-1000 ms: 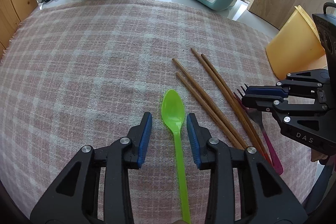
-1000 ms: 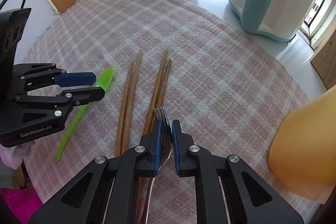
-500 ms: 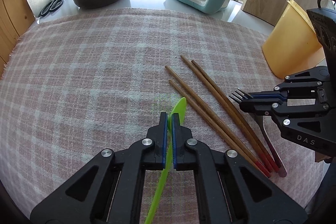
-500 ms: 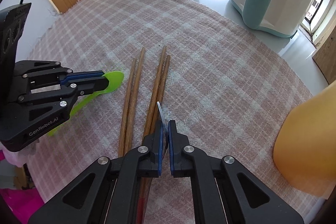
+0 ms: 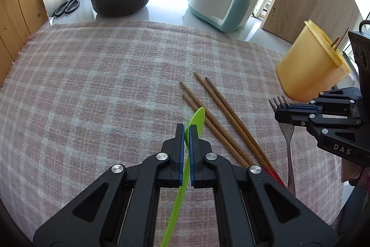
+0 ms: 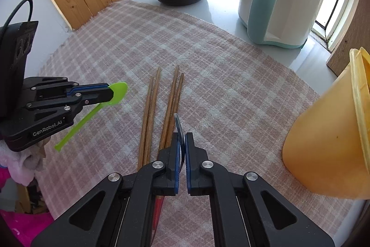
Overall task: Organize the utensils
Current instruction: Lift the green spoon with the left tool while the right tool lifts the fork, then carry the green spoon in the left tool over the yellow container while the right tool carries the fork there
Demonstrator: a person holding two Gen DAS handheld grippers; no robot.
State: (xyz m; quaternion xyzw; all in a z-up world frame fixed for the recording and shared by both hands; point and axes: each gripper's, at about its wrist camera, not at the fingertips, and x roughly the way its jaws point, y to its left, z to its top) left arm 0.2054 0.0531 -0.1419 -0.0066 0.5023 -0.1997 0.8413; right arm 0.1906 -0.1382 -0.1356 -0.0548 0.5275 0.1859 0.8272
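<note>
Spoon, fork newly off cloth

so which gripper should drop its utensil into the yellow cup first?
Right, probably. The right gripper, shut on the fork, sits beside the yellow cup; the left gripper with the green spoon is farther away.

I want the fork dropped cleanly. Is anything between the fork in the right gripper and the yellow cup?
Nothing visible. The fork is clamped in the right gripper, with only bare checked cloth before the yellow cup. The chopsticks lie on the other side.
</note>
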